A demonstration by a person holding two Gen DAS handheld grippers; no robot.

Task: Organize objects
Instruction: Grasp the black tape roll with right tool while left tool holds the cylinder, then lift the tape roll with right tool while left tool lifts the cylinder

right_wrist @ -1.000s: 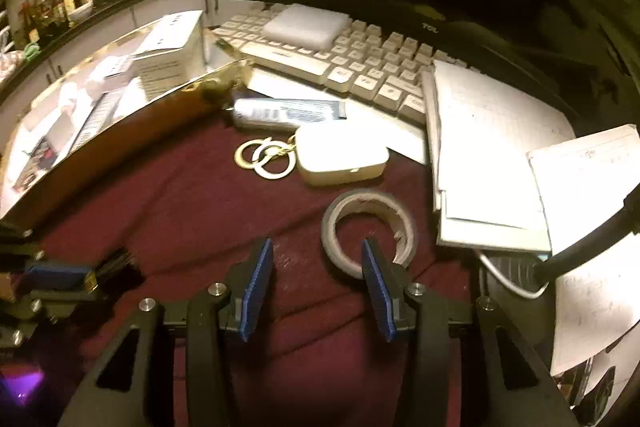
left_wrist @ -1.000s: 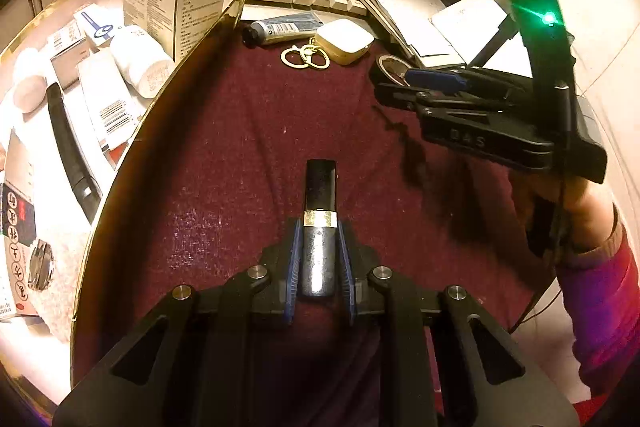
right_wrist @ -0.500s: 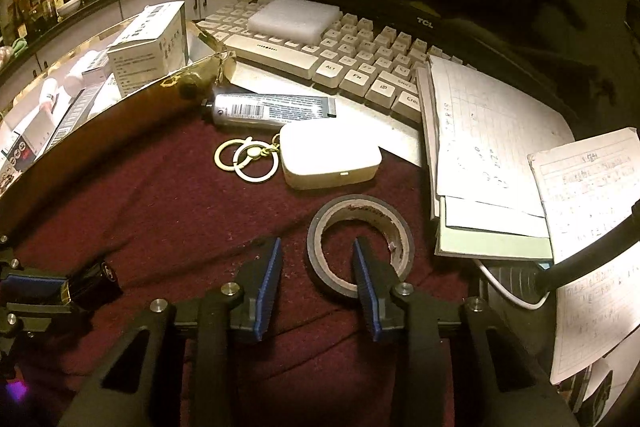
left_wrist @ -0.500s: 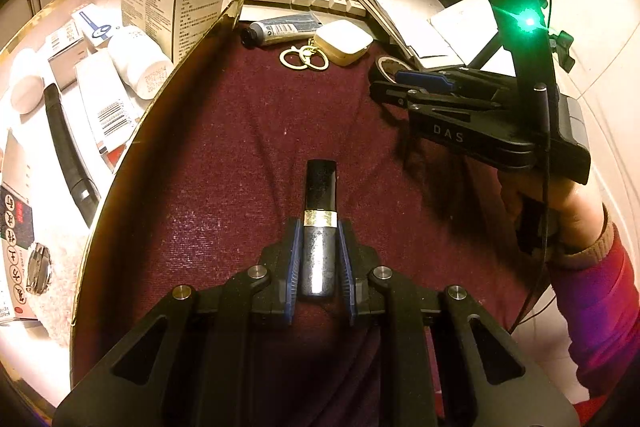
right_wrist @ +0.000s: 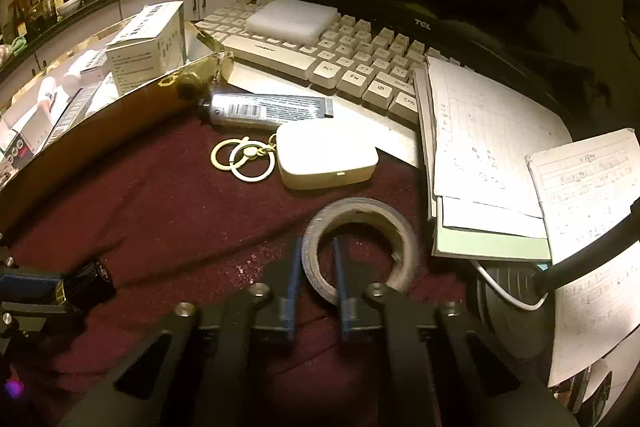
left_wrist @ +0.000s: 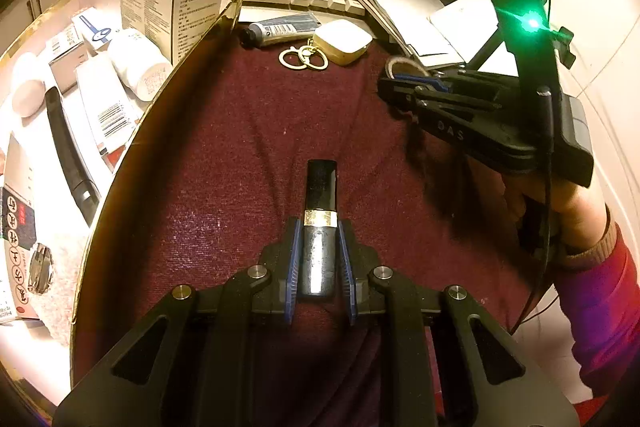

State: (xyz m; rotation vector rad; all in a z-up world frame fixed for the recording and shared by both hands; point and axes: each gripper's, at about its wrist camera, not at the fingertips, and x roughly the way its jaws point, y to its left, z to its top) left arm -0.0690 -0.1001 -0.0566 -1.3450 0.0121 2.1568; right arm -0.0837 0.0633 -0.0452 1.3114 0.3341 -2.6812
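A black lipstick tube [left_wrist: 320, 195] with a gold band and silver base points away from me, and my left gripper [left_wrist: 320, 227] is shut on its base just above the maroon cloth [left_wrist: 240, 147]. A grey tape roll [right_wrist: 360, 205] lies flat on the cloth near the papers. My right gripper [right_wrist: 316, 247] straddles the roll's near wall, one finger inside the ring and one outside, and is shut on that wall. The left wrist view shows the right gripper [left_wrist: 394, 83] at the tape roll [left_wrist: 404, 65], held by a hand in a pink sleeve.
A gold-rimmed tray [left_wrist: 192, 59] on the left holds boxes, a white bottle and a black bar. At the cloth's far edge lie a grey tube [right_wrist: 268, 111], a white case [right_wrist: 326, 159] with key rings, a keyboard [right_wrist: 340, 55] and stacked papers [right_wrist: 480, 155].
The right gripper moved forward over the tape roll and its jaws closed on the roll's near wall. The left gripper and the lipstick have not moved.
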